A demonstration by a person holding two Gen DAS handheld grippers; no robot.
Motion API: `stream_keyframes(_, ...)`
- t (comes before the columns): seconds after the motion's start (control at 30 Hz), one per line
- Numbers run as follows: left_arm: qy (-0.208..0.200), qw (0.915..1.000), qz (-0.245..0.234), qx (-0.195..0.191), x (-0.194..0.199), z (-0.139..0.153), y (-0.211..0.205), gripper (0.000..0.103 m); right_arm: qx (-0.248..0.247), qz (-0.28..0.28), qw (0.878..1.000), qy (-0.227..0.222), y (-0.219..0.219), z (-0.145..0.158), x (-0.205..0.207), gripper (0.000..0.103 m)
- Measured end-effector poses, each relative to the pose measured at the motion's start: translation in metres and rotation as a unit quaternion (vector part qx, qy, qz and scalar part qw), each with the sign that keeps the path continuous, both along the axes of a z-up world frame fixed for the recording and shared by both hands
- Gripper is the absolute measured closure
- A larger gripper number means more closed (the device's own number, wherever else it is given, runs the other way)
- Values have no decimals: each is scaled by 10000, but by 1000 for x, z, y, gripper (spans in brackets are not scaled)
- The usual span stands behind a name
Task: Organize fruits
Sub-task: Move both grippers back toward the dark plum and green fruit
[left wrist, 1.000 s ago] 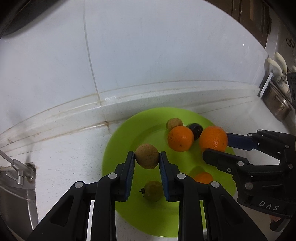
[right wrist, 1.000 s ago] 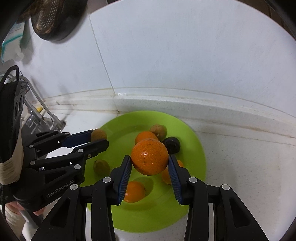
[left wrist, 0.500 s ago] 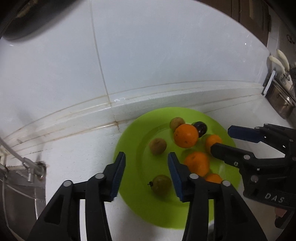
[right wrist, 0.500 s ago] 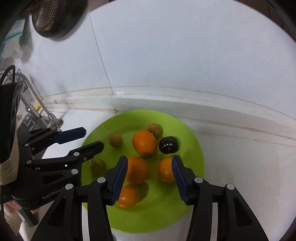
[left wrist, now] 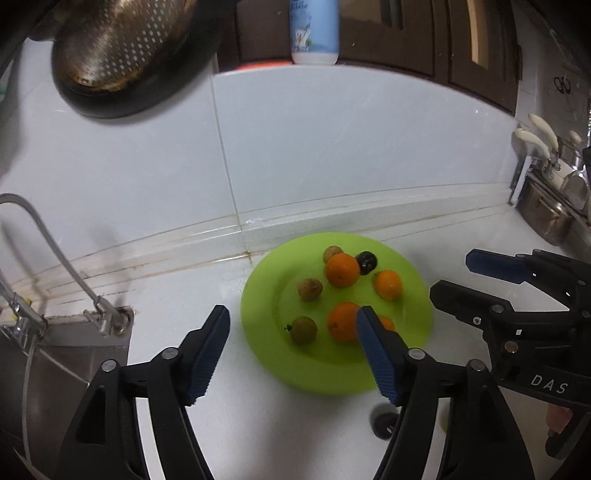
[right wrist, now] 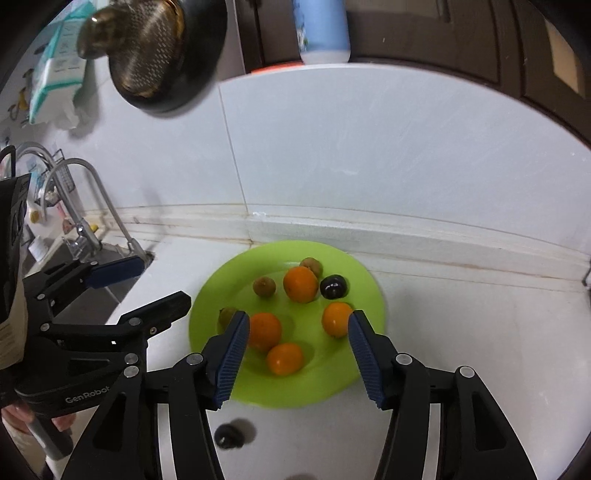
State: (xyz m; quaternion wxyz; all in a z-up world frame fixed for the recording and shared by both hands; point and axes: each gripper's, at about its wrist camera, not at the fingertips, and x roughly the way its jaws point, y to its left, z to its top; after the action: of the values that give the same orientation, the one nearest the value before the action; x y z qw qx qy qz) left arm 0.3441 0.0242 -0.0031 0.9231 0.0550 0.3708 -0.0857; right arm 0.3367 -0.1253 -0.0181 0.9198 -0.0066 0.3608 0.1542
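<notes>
A lime-green plate (left wrist: 280, 350) (right wrist: 332, 380) lies on the white counter by the wall. On it are several oranges (left wrist: 342, 269) (right wrist: 300, 284), small brown fruits (left wrist: 310, 289) (right wrist: 264, 286), a greenish fruit (left wrist: 303, 329) and a dark fruit (left wrist: 366, 261) (right wrist: 333, 287). My left gripper (left wrist: 291, 312) (right wrist: 160, 282) hovers above the plate's near left side, its jaws opening, nothing between them. To its right, my right gripper (right wrist: 298, 319) (left wrist: 454, 273) hangs over the plate's near side, its jaws opening too and holding nothing.
A steel sink (left wrist: 55, 350) with a curved faucet (right wrist: 92, 184) lies to the left. A metal strainer (left wrist: 125, 48) hangs on the tiled wall, a blue-white bottle (left wrist: 314, 29) above. A steel pot (left wrist: 546, 218) stands far right. A small dark round thing (right wrist: 229, 435) is on the counter.
Left jaws let go of the brown fruit, right jaws of the orange; both fruits now lie on the plate. Both grippers drew back and up, jaws spreading wider.
</notes>
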Motion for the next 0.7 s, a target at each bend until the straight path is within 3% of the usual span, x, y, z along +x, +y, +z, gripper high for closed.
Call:
stream_keyframes(0.43, -240, 9997, 4, -19, -59, 17, -10, 24, 104, -96, 9997, -177, -15, 17, -64, 47)
stream_keyframes(0.7, -120, 9999, -28, -21, -77, 5, -15, 22, 29, -116, 9999, -96, -21, 10, -90, 47)
